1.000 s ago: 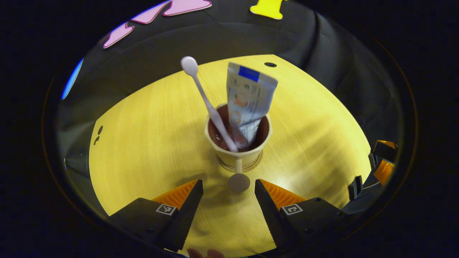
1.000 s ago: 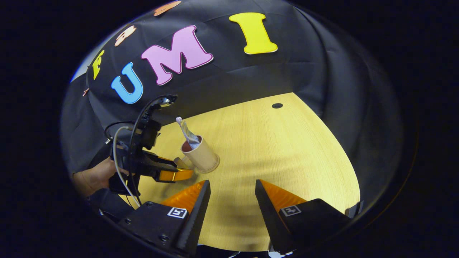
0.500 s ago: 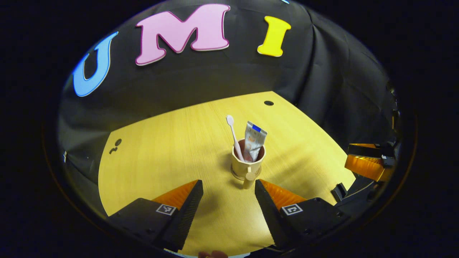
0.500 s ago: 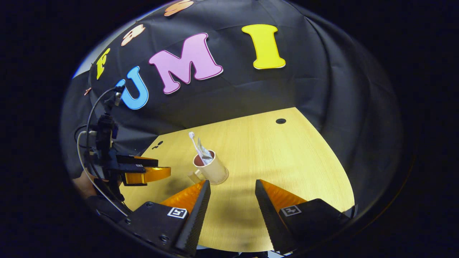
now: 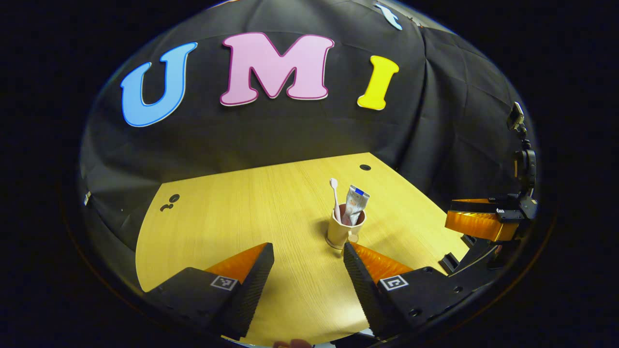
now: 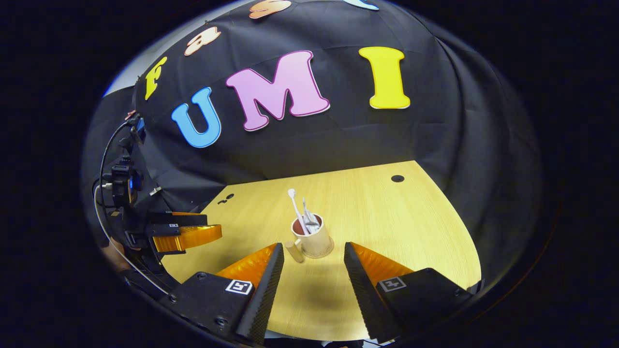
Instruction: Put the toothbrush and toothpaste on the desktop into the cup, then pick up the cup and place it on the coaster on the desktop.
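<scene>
- Coaster [image 6: 315, 253]: mostly hidden beneath cup [image 6: 313, 239]; thin edge visible at its base.
- Toothbrush [image 6: 296, 208] and toothpaste [image 5: 356, 204]: upright in cup; lower ends hidden.
- Left gripper [image 5: 308, 253], right gripper [image 6: 309, 253]: fingers spread, empty, off the desktop [image 5: 232, 217].

Yellow wood desk [image 5: 232, 212] w/ black cloth wall [image 5: 271, 130] behind.

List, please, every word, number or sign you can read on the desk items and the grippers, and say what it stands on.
White toothpaste tube: printing and a blue patch, too small to read.
Square black-and-white markers on the left gripper and the right gripper: coded patterns, no words.
Beige plastic cup and white toothbrush: no text seen.
</scene>
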A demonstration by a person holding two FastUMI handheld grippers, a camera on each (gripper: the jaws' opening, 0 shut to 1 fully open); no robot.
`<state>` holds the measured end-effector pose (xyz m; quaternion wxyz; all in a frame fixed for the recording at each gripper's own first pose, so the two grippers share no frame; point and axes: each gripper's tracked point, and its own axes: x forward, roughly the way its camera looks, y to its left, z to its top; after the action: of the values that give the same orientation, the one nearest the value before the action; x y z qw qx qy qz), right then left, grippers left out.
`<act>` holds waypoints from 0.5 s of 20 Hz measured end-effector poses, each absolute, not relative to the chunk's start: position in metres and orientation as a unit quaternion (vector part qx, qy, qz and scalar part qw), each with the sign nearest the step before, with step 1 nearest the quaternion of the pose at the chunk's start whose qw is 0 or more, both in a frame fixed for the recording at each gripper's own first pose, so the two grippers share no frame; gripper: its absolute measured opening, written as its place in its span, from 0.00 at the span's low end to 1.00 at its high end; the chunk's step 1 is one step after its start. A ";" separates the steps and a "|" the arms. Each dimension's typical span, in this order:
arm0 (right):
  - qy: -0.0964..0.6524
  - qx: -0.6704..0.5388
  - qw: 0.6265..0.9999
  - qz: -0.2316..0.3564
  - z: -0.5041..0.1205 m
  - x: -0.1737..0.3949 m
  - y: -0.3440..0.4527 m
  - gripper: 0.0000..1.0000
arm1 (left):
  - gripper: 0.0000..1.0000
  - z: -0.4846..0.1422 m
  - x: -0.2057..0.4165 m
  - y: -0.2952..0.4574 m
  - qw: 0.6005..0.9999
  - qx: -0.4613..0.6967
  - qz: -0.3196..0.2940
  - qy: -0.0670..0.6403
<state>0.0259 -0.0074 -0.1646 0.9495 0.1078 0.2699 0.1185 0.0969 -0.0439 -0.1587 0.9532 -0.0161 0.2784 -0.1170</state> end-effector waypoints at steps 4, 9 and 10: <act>0.259 0.097 0.953 0.124 -0.157 0.029 0.015 0.78 | 0.90 -0.149 0.087 -0.015 0.962 -0.018 -0.108 0.249; 0.254 0.086 0.954 0.137 -0.152 0.026 0.040 0.80 | 0.91 -0.142 0.076 0.003 0.969 -0.020 -0.096 0.228; 0.254 0.084 0.953 0.140 -0.152 0.025 0.044 0.81 | 0.91 -0.142 0.075 0.006 0.969 -0.021 -0.093 0.226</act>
<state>0.0251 0.0439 -0.1521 0.9534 0.0843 0.2537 0.1402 0.0747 0.0065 -0.1424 0.9693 -0.0207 0.2264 -0.0933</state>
